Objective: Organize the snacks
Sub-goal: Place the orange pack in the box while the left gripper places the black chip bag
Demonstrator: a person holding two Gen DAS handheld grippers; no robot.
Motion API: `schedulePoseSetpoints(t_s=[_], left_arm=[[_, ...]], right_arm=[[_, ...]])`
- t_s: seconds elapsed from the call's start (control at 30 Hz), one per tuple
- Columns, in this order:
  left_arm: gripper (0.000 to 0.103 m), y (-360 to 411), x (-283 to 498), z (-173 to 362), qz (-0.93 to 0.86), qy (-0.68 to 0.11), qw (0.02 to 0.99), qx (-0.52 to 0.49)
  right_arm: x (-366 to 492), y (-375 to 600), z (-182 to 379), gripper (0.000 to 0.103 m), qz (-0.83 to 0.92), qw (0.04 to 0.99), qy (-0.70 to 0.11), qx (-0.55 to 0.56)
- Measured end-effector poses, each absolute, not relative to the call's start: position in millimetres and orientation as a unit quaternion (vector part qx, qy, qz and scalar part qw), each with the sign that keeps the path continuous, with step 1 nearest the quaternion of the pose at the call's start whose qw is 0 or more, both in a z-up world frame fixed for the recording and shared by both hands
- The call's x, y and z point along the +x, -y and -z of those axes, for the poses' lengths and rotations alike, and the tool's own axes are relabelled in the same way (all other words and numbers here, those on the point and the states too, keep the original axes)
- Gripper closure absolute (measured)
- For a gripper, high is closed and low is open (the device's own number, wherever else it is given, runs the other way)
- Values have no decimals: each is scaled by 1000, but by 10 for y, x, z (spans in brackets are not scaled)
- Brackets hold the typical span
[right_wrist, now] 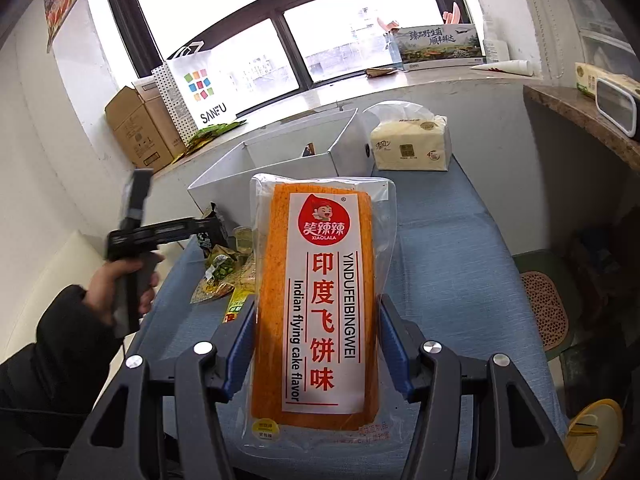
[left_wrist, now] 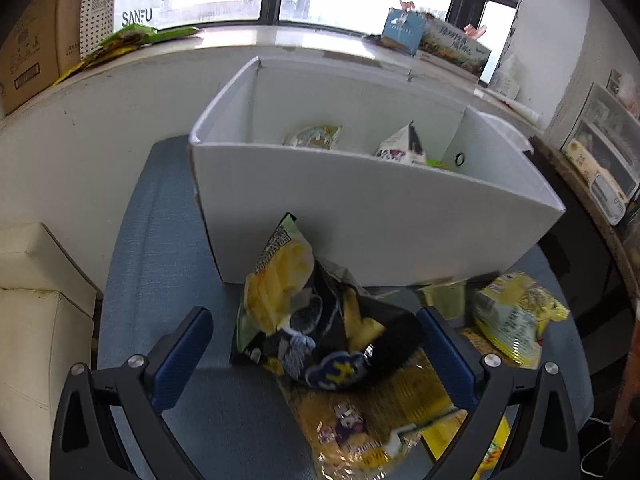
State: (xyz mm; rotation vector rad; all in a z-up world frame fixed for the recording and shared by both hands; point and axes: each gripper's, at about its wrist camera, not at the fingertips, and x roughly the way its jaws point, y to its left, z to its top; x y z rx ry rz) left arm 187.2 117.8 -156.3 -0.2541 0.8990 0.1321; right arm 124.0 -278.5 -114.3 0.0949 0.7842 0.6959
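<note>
Your right gripper (right_wrist: 318,344) is clamped on a long orange flatbread packet in clear plastic with a white label (right_wrist: 320,300); both blue pads press its long edges, and the packet stands lengthwise above the blue fabric-covered table (right_wrist: 460,272).

Your left gripper (left_wrist: 316,332) has its jaws wide apart, nothing between the pads. It points down at a heap of snacks on the near part of the same blue surface. Nearest lies a flat yellow foil packet with a purple cartoon figure (left_wrist: 352,424). On top of it rests a crumpled black and yellow crisp bag (left_wrist: 320,320), sitting between the two blue fingers (left_wrist: 180,348) but touching neither. To the right lies a yellow and pale green sachet (left_wrist: 516,320).

Just beyond the heap stands a white corrugated plastic open-topped box (left_wrist: 360,208). Inside it, a round yellow-green packet (left_wrist: 314,136) sits toward the left and a white and dark triangular packet (left_wrist: 400,146) toward the right.

Far right, beside the box, is a soft pack of tissues (right_wrist: 410,142). Cardboard cartons (right_wrist: 136,128) stand on the far windowsill at left.
</note>
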Motion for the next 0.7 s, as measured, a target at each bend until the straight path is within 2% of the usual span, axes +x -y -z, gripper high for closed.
schedulePoseSetpoints(t_s=[0.07, 0.1, 0.13, 0.23, 0.5, 0.7], left_arm=[[29, -1216, 1908, 1621, -56, -437, 888, -132], [36, -1228, 1900, 1620, -62, -437, 888, -129], [52, -1230, 1858, 1594, -60, -428, 892, -130], [55, -1204, 1675, 1475, -58, -405, 904, -122], [55, -1083, 1150, 868, -23, -311, 942, -127], [55, -1030, 1246, 431, -1, -266, 958, -106]], right_arm=[[1231, 2780, 1149, 42, -333, 864, -375, 46], [1224, 2777, 1148, 42, -334, 864, -374, 45], [1218, 2771, 1150, 42, -335, 864, -373, 44], [1230, 2768, 1150, 42, -336, 864, -373, 45], [1324, 2616, 1120, 42, -347, 860, -371, 53], [1656, 2231, 830, 42, -369, 857, -353, 70]])
